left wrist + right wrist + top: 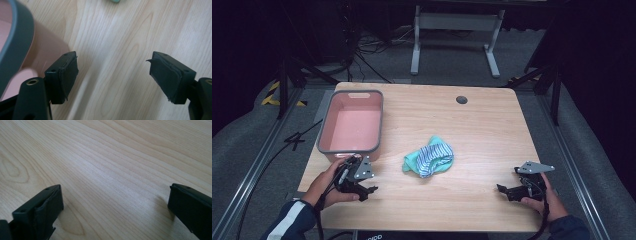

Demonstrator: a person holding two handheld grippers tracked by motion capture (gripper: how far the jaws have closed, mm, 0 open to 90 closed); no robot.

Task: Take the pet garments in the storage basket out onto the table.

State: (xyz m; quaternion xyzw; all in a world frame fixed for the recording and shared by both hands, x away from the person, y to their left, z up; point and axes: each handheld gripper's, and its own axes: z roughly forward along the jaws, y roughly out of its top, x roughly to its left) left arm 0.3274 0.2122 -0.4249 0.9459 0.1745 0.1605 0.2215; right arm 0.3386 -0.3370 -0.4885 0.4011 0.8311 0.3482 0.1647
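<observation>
Both grippers, left (371, 189) & right (501, 188), jaws apart, nothing held; cloth (429, 156) between them, right of pink bin (352, 123).

The surface (492, 130) is seen as pale wood grain with a smooth, slightly sheeny finish. The cloth (430, 156) at its middle is soft, crumpled fabric. The bin (328, 131) at far left looks like matt plastic. Matt black, rough-edged pads (68, 75) are borne by the left tool (371, 189).
</observation>
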